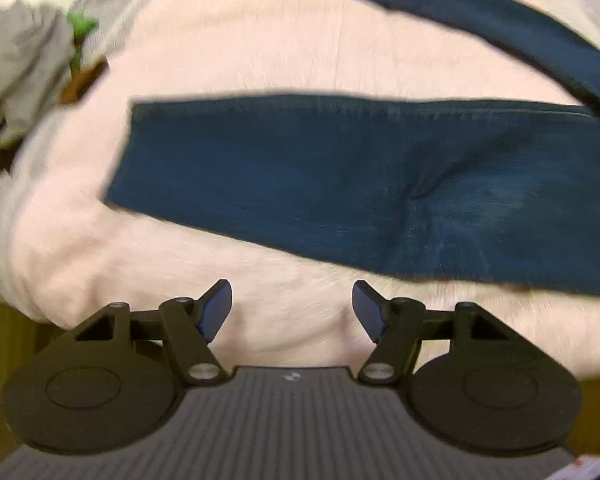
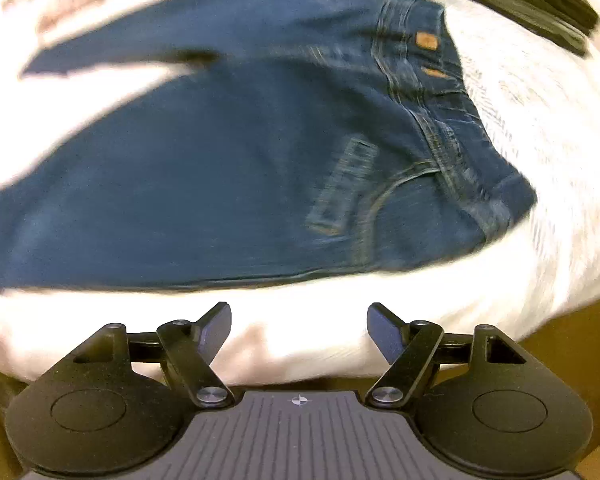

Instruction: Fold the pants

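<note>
Nearest, the left claw (image 1: 292,312) and the right claw (image 2: 299,334) both stand spread wide with nothing between their fingers, each hanging over the near edge of the white bed (image 1: 260,56). Beyond them the blue jeans (image 2: 204,168) lie flat on the bed, legs apart, waistband toward the right claw's side. Farther off, grey cloth (image 1: 24,60) is bunched at the bed's corner.
</note>
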A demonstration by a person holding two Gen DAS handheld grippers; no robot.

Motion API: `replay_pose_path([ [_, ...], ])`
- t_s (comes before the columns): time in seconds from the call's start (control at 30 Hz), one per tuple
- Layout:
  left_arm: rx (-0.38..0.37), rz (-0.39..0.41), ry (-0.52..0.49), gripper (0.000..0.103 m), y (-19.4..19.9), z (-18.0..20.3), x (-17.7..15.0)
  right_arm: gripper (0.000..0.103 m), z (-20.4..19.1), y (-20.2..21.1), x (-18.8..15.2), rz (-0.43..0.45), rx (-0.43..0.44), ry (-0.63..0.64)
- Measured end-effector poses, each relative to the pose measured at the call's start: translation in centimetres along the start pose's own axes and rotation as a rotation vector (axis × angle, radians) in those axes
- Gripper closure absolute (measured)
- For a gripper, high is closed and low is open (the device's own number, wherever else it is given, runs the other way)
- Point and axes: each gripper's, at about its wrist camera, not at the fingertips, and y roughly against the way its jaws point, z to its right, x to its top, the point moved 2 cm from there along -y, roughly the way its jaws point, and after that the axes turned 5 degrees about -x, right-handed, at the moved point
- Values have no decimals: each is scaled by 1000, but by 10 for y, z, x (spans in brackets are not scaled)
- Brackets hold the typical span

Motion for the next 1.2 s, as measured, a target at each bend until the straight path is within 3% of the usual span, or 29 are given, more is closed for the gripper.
replay_pose_path([
  [0.13, -9, 34, -65, 32, 68, -26, -9, 31, -41, 67, -7, 67, 95, -80],
  [0.23, -28, 48, -70, 22, 113, -45, -14, 30, -68, 107, -3, 102, 102, -56],
  [0.4, -52, 66, -69, 21, 164, -63, -25, 27, -101, 166, -23, 144, 89, 10],
  [0.7, -100, 102, -67, 21, 207, -72, -47, 27, -119, 187, -57, 163, 85, 44],
  [1.2, -139, 123, -95, 21, 226, -68, -70, 27, -127, 196, -89, 135, 65, 104],
])
